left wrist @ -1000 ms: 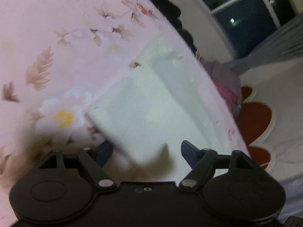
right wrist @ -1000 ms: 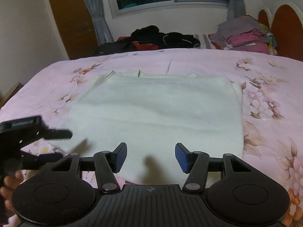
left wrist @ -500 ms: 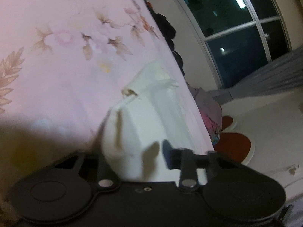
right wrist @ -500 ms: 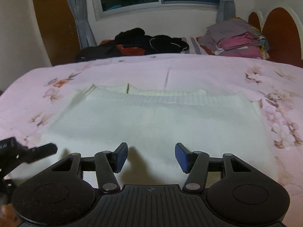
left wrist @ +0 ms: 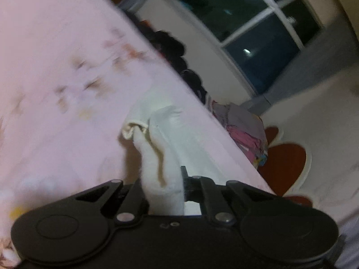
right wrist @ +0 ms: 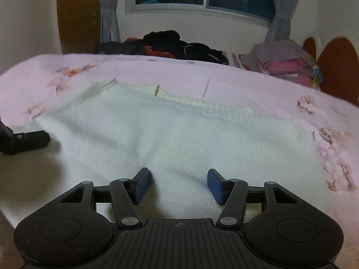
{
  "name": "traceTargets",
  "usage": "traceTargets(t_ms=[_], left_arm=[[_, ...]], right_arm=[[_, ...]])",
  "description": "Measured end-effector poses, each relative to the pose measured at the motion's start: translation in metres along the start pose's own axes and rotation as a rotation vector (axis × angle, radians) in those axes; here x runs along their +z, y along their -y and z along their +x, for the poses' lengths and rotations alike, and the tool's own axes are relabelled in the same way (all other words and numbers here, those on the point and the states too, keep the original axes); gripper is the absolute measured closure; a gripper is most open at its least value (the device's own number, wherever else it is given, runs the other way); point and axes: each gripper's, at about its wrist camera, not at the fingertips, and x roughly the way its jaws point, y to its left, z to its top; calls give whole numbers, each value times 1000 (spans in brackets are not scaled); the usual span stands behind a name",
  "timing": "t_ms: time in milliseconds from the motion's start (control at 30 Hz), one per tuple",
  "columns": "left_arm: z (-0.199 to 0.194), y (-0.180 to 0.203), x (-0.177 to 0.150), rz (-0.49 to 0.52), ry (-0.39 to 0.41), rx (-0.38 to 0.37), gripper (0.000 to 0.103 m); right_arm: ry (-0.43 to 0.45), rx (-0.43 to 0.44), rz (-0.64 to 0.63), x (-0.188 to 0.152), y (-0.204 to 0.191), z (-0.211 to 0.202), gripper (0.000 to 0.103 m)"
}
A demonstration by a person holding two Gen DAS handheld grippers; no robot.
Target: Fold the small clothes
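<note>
1 corner of white garment (left wrist: pixel 161 170) is being pinched by left gripper (left wrist: pixel 165 188); right gripper (right wrist: pixel 177 185), half open and empty, is being held over it.

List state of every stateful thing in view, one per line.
Left gripper: shut on the white knit garment's edge.
Right gripper: open, jaws apart above the cloth, nothing between them.
White knit garment: spread flat on the pink floral bedsheet, left edge pinched and lifted.
Folded clothes stack: piled at the far right.
Dark clothes heap: unfolded.
</note>
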Motion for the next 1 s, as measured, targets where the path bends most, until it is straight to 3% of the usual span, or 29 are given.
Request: traceTargets(t_ms=[200, 433, 567, 667, 733, 800, 1000], left_arm=[[-2, 86, -16, 278, -13, -80, 96], [18, 158, -93, 509, -167, -204, 96], [36, 165, -147, 634, -314, -154, 92], [29, 165, -167, 678, -338, -145, 75], [18, 168, -174, 710, -347, -161, 56], [7, 167, -178, 732, -367, -185, 47], [-28, 144, -152, 725, -381, -207, 46]], right_arm=[[74, 28, 175, 1, 51, -46, 47], [112, -42, 307, -13, 128, -98, 47], [106, -48, 367, -25, 160, -115, 47], [89, 22, 411, -31, 171, -121, 47], [72, 93, 443, -32, 174, -121, 47], [47, 143, 458, -31, 172, -116, 47], [-26, 170, 458, -31, 161, -94, 47]])
